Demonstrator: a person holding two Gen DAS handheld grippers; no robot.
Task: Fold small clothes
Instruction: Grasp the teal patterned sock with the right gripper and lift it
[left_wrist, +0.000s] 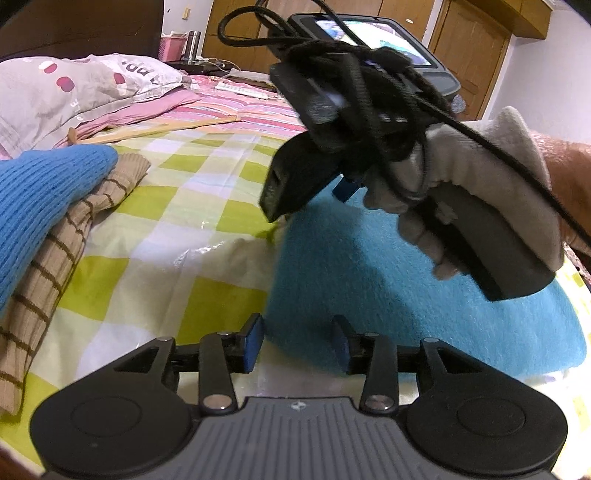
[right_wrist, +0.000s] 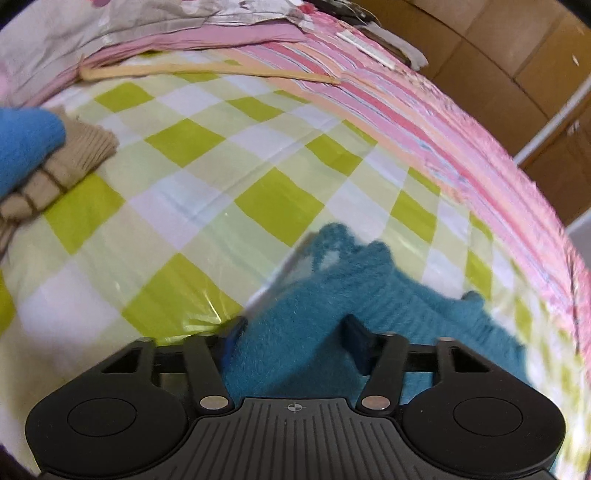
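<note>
Your right tool (right_wrist: 293, 343) has its jaws part-way apart with the teal knit garment (right_wrist: 373, 295) bunched between them; whether the pads truly bite the fabric is hard to tell. Your left tool (left_wrist: 297, 345) stands spread at the garment's near edge, gripping nothing. The garment lies on the bed's green-checked plastic cover (right_wrist: 207, 206), well apart from the blue knit (left_wrist: 40, 206) and striped tan knit (left_wrist: 62, 254) piled at the left. Likely risks: the glossy cover lets the fuzzy knit slide instead of creasing, a loose right pinch drops the fold midway, and the dangling cable (left_wrist: 491, 147) could snag the wool.
</note>
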